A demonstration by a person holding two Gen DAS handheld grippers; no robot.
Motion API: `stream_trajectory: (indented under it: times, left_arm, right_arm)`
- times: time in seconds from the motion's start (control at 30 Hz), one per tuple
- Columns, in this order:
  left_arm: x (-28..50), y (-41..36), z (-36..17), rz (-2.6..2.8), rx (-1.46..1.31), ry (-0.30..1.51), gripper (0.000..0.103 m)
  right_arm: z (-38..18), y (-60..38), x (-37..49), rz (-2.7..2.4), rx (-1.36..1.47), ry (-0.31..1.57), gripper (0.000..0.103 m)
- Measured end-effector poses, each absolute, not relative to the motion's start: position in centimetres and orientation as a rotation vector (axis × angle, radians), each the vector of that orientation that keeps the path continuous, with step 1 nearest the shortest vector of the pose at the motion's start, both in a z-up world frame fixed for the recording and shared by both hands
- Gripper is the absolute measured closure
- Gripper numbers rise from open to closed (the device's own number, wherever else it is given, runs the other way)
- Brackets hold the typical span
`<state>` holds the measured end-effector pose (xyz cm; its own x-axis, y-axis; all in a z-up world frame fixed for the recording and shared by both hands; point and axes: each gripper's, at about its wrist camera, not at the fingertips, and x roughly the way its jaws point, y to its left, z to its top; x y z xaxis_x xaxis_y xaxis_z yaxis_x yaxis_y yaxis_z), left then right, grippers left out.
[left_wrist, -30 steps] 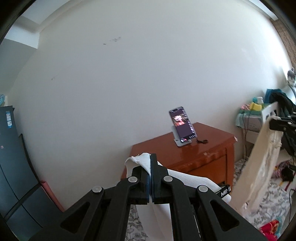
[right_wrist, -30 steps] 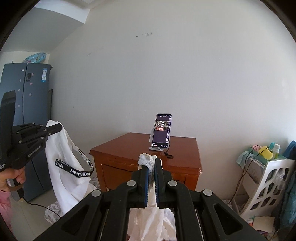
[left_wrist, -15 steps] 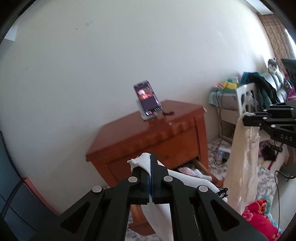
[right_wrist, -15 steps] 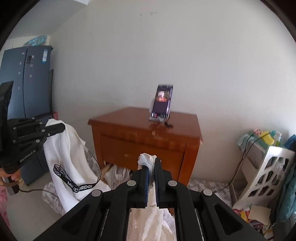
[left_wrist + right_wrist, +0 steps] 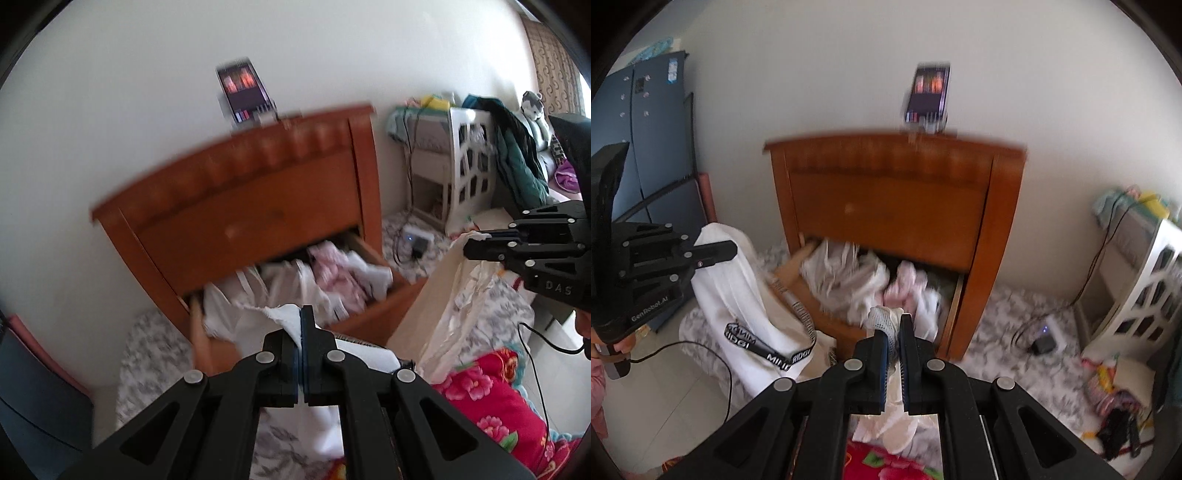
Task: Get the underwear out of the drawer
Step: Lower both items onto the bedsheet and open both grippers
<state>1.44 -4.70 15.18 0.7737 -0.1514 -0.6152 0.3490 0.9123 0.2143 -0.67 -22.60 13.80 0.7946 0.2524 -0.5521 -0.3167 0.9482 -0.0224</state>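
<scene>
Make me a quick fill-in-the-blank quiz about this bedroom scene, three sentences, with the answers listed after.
1. The wooden cabinet's bottom drawer stands ____.
2. On top of the cabinet stands a ____ with its screen lit.
3. The left hand-held gripper is shut on a piece of ____ cloth.

Missing words: open; phone; white

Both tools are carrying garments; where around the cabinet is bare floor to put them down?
Bare tile lies left of the cabinet, before the blue fridge. Patterned rug between cabinet and white rack holds only a charger. The open drawer is crammed.
</scene>
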Motion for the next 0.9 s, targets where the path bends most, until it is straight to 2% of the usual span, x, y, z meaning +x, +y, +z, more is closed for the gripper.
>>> stream_trajectory:
  times: [0.43, 0.9]
  left_arm:
    - [2.7, -6.0, 4.5, -0.315, 0.320, 0.845, 0.101]
    - [6.1, -6.4, -0.5, -0.249, 0.297, 0.940, 0.101]
  right_arm:
    - [3.2, -22.0, 2.5, 0.311, -0.130, 0.804, 0.097]
    - [-2.6, -21.8, 5.4, 0.289, -0.127, 0.926, 0.097]
